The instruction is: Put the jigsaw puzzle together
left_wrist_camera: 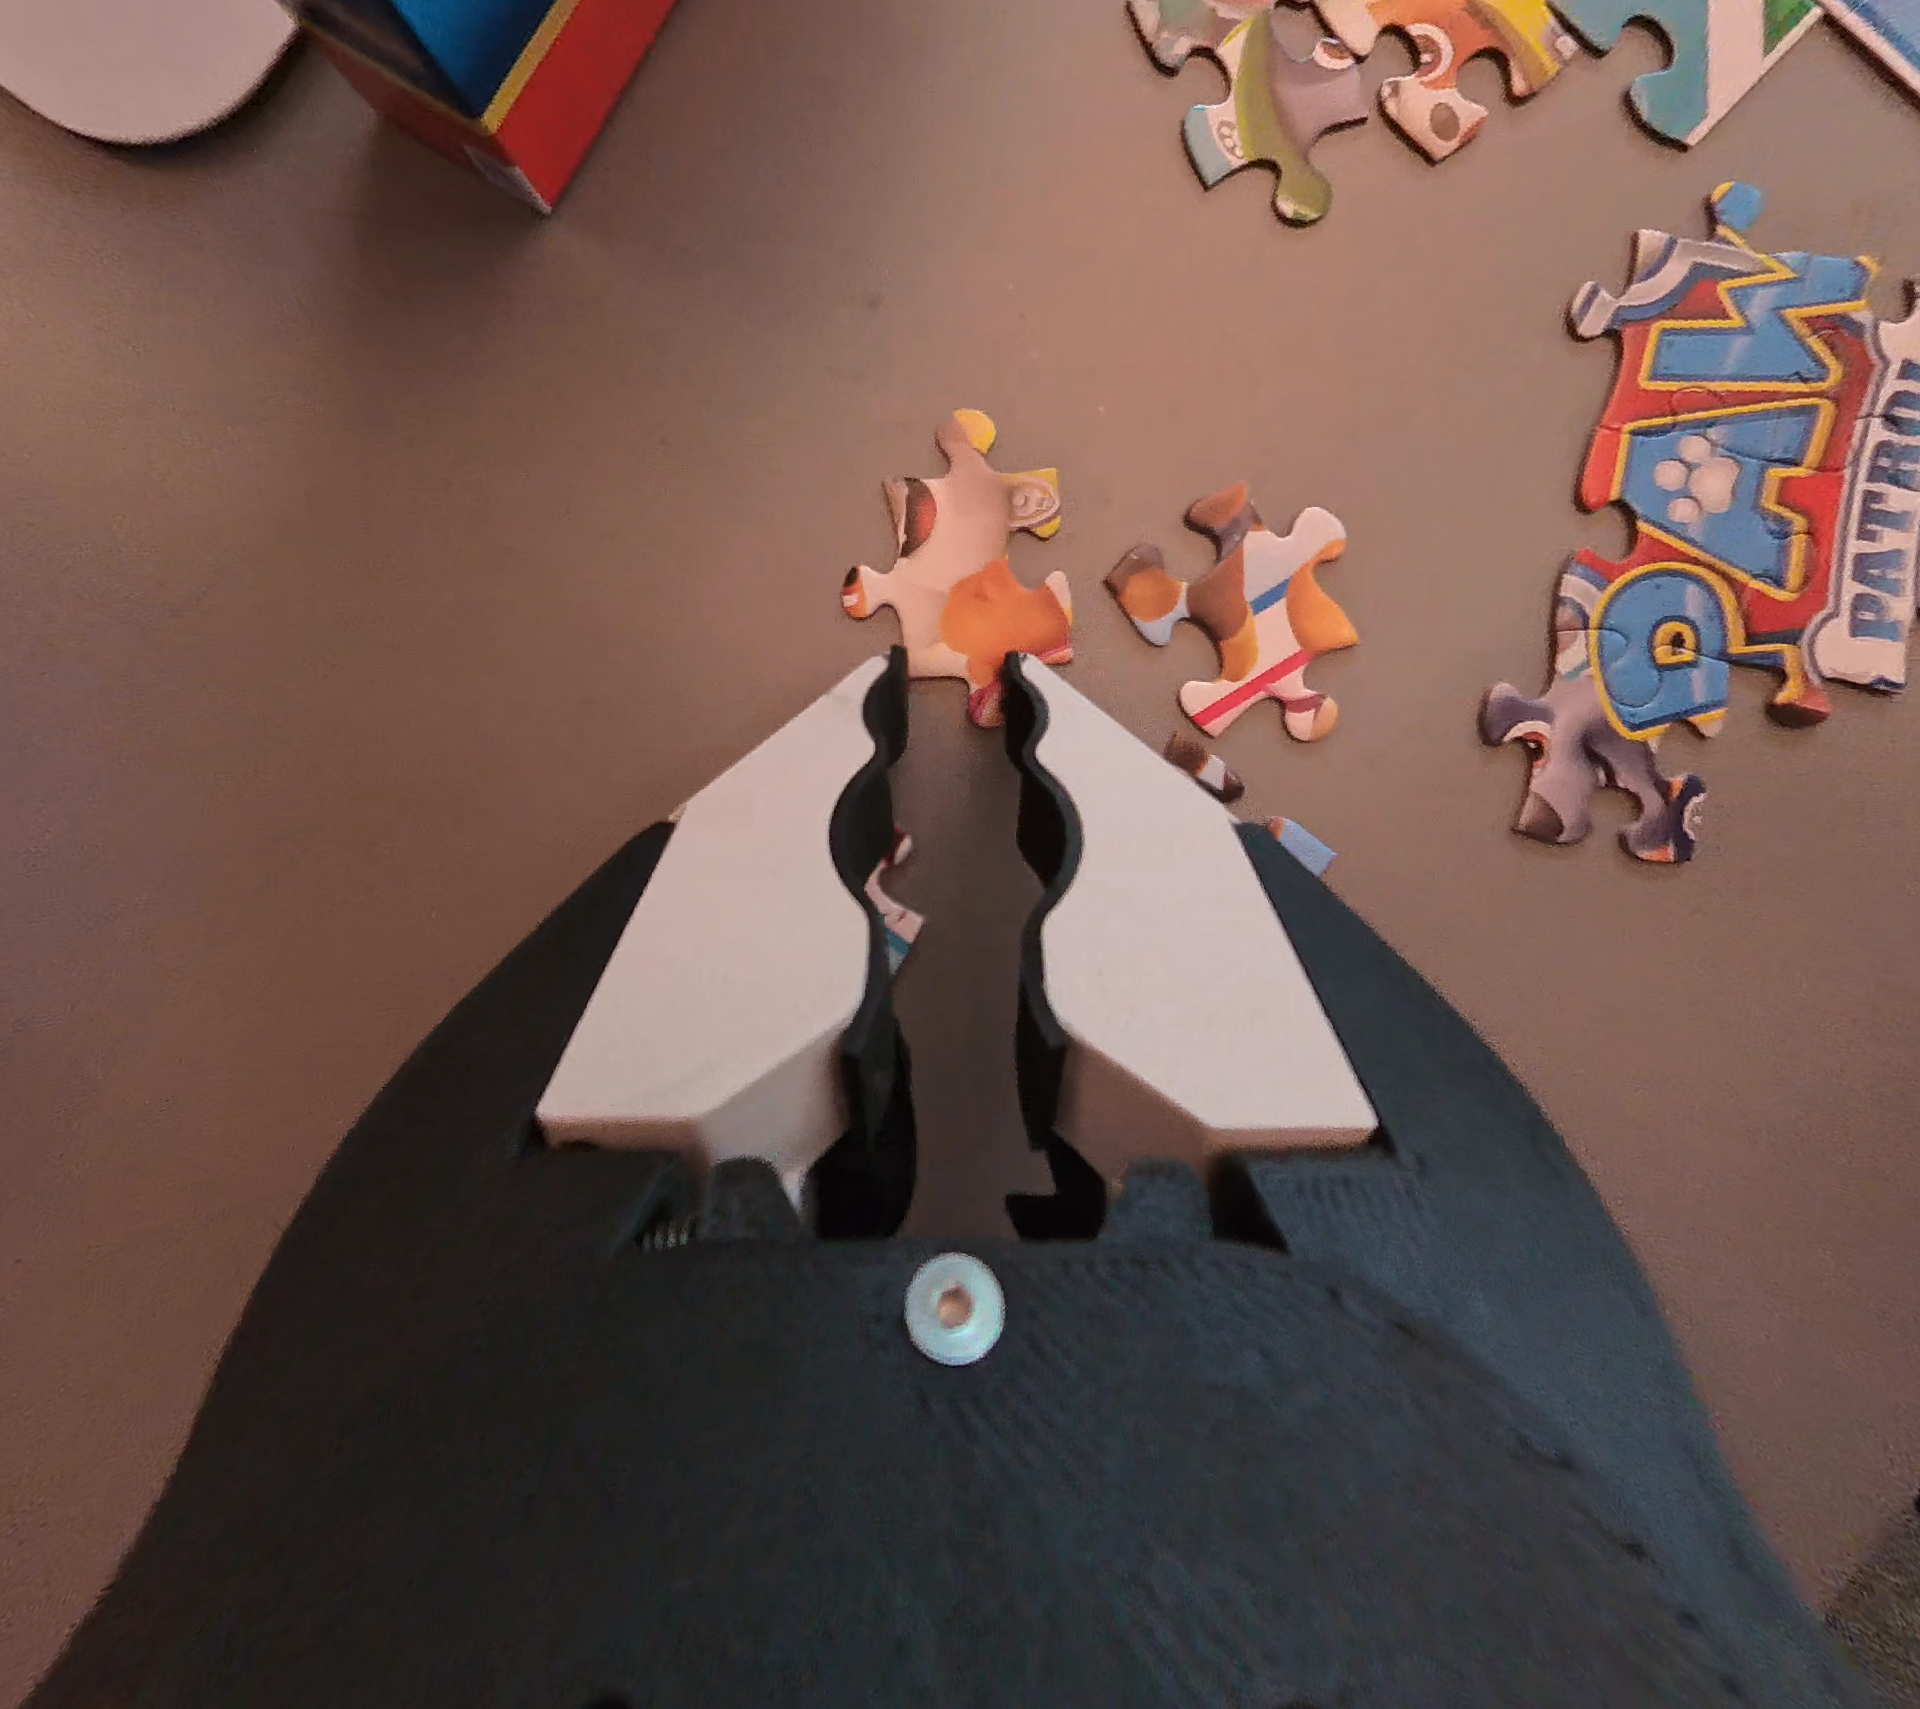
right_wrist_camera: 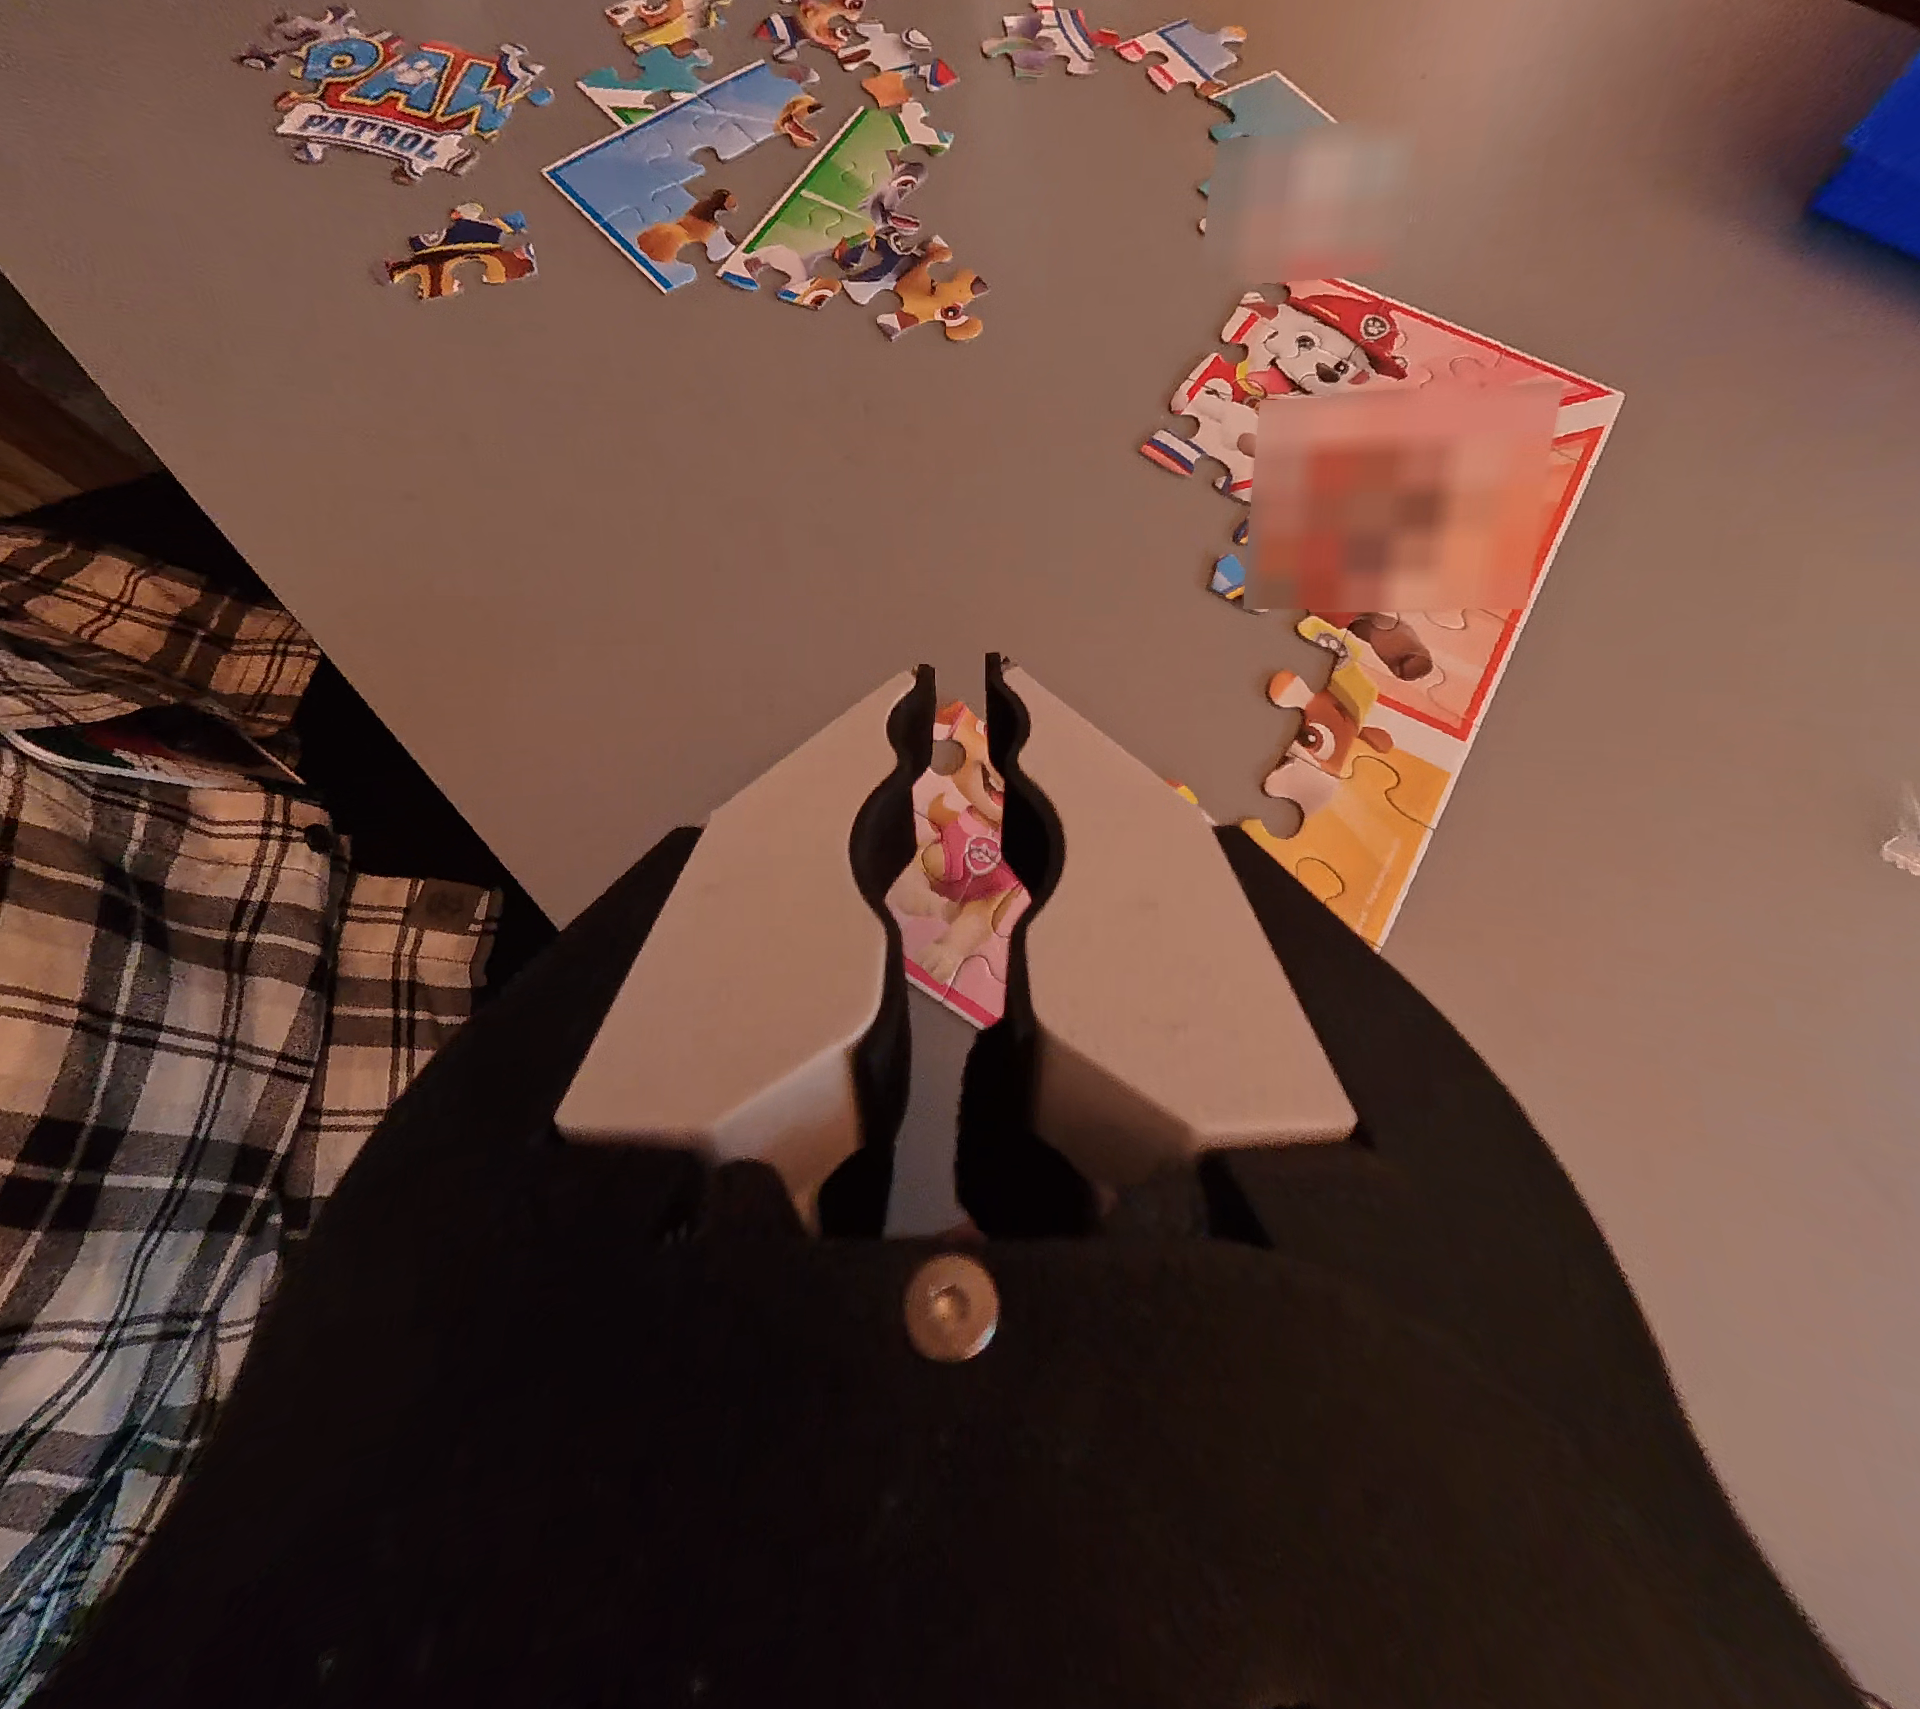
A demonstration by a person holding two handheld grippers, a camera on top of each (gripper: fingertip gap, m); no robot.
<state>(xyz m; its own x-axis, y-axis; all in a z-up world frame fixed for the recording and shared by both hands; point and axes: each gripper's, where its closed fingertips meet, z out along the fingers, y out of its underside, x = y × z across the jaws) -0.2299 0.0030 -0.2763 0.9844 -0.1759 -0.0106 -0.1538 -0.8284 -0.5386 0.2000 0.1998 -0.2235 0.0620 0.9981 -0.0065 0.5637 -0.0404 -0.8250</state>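
My left gripper (left_wrist_camera: 954, 657) hangs with jaws parted at a loose orange-and-white puzzle piece (left_wrist_camera: 961, 563) on the grey table (left_wrist_camera: 520, 516). My right gripper (right_wrist_camera: 956, 667), jaws narrowly apart, grasps nothing above a pink joined section (right_wrist_camera: 961, 870); a red-bordered assembled corner (right_wrist_camera: 1455, 651) lies just beside.

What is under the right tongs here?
Under the right tongs lies a joined puzzle section with a pink-dressed puppy, seen through the gap on the table. Its remaining outline is covered by the fingers.
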